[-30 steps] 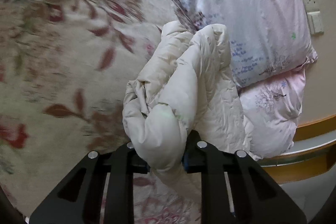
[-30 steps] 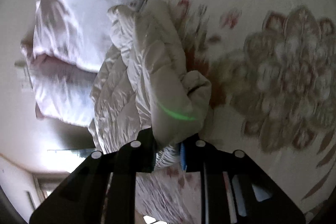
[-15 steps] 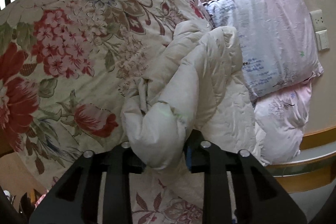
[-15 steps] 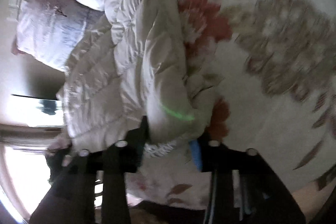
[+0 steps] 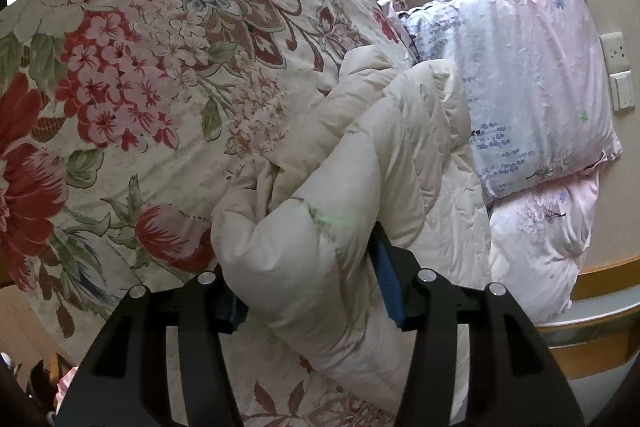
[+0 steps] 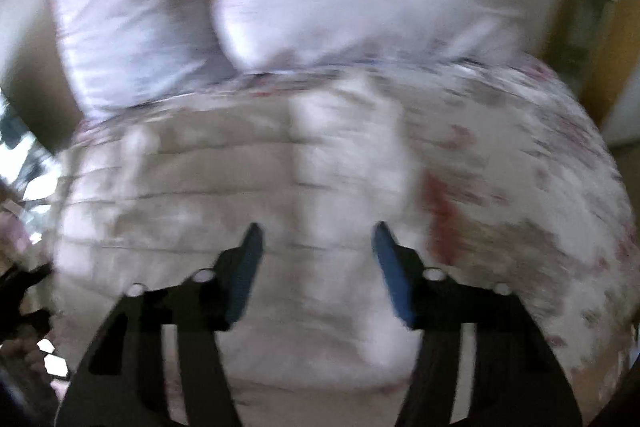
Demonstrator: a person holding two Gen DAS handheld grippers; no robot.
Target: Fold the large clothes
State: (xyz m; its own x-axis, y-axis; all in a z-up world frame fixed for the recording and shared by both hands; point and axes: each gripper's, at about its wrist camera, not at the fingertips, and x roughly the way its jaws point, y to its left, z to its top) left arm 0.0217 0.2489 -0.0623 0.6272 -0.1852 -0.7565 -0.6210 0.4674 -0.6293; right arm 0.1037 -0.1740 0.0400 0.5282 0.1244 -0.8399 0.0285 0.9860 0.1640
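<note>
Left gripper point(image 5: 312, 287): jaws have just been opening. A thick roll of the cream padded jacket point(image 5: 384, 163) sits between the two fingers; the right-hand blue pad point(image 5: 386, 275) shows a sliver of clearance from the cloth, and the left-hand pad is buried behind the fabric, so the bundle appears released and resting, not pinched. Judgement: the fold has been carried over and is being let go.

Right gripper point(image 6: 316, 267): jaws have just been opening and stand spread with nothing between them. Both blue pads hang clear above the jacket point(image 6: 248, 187) (this view is heavily motion-blurred, so seam detail is unreliable). Judgement: it has dropped its share and is free for the next grasp.

Location of the garment: in the left wrist view it lies from the gripper up toward 12 o'clock, bunched lengthways on the floral bedspread point(image 5: 160, 87), which fills the 9 to 11 o'clock sector. Its far end touches the stacked pink pillows point(image 5: 532, 99) at 2 o'clock. A wall socket point(image 5: 616, 51) sits at 3 o'clock, the wooden bed frame point(image 5: 592, 339) at 4 o'clock.

Containers: none in view; nothing holds the jacket but the bed.

Task state, judged: part-folded, still lumpy.
</note>
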